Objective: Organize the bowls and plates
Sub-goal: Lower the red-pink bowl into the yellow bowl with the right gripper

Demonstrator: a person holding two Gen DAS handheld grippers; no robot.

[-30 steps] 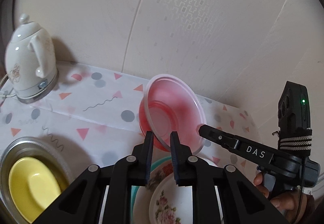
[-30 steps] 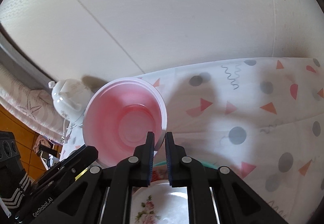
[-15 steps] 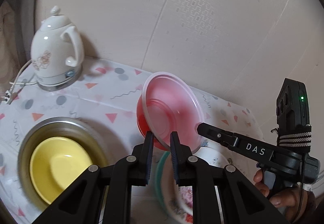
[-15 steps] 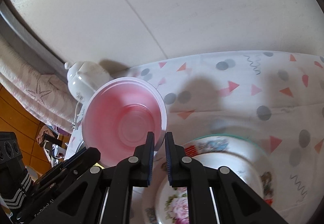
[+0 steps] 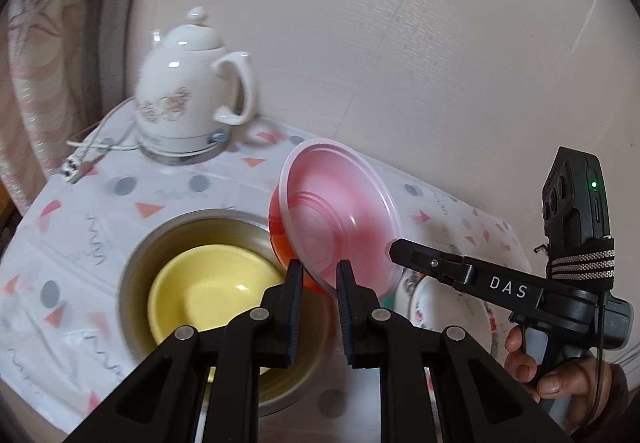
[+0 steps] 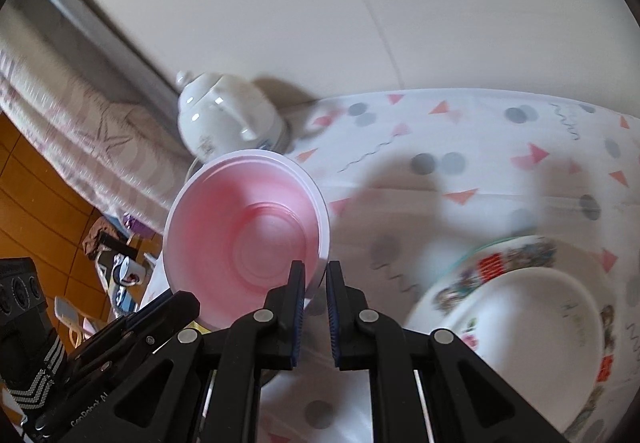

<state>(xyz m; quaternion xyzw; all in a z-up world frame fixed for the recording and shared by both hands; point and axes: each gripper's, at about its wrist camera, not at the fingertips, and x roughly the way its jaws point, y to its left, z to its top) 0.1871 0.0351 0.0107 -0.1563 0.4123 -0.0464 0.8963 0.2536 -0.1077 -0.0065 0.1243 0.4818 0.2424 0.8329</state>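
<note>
A red plastic bowl (image 5: 340, 211) is held tilted in the air by both grippers. My left gripper (image 5: 319, 275) is shut on its lower rim; my right gripper (image 6: 311, 277) is shut on its right rim (image 6: 320, 243). The right gripper also shows in the left wrist view (image 5: 404, 249). Below and left of the red bowl, a yellow bowl (image 5: 208, 291) sits inside a steel bowl (image 5: 160, 239). A floral plate (image 6: 520, 323) lies on the table to the right, over a green-rimmed one (image 5: 386, 297).
A white electric kettle (image 5: 188, 91) with its cord stands at the back left near the wall. The table wears a white cloth with triangles and dots (image 6: 480, 147). The left table edge drops to a wooden floor with clutter (image 6: 116, 259).
Both grippers carried the red bowl to the left, from above the floral plate to over the steel bowl's right edge. The kettle and steel bowl have come further into view.
</note>
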